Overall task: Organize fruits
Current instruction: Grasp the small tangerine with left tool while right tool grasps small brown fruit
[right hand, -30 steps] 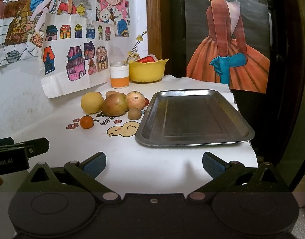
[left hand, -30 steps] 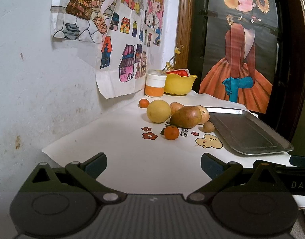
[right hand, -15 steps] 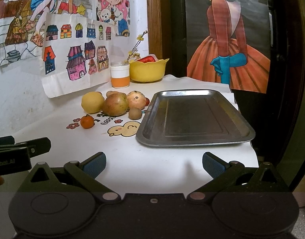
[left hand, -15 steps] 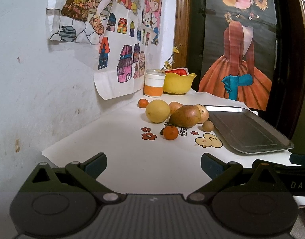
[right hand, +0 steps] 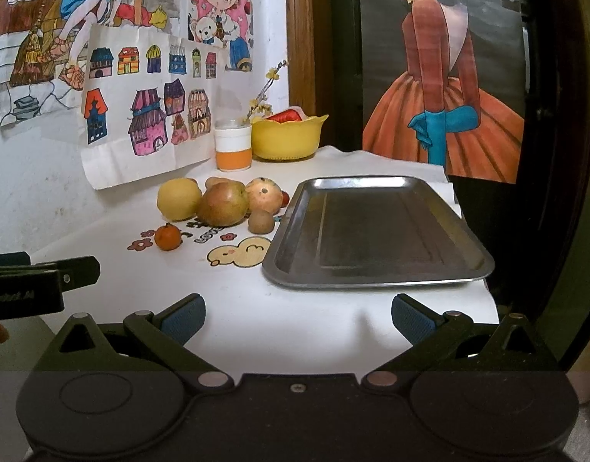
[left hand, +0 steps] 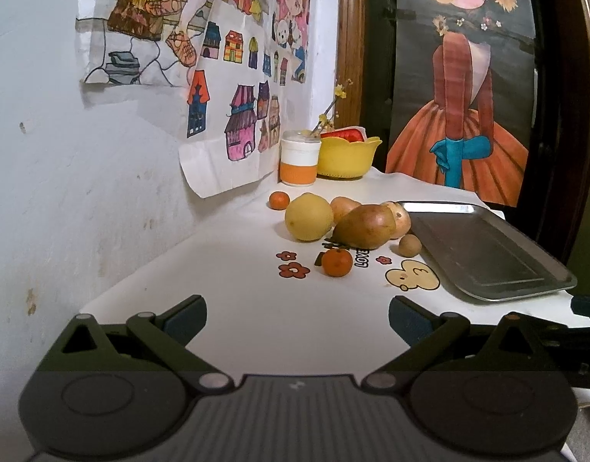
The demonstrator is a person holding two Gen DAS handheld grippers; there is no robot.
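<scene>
We hold our left claw (left hand: 297, 313) and right claw (right hand: 298, 313) spread wide, empty, above the surface (right hand: 279, 319), short of the fruits (left hand: 362, 227).

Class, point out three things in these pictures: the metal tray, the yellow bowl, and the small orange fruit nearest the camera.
metal tray (right hand: 376, 269): right wrist view, near rim.
yellow bowl (right hand: 286, 138): right wrist view, front wall.
small orange fruit (left hand: 336, 262): left wrist view, middle of its skin.
</scene>
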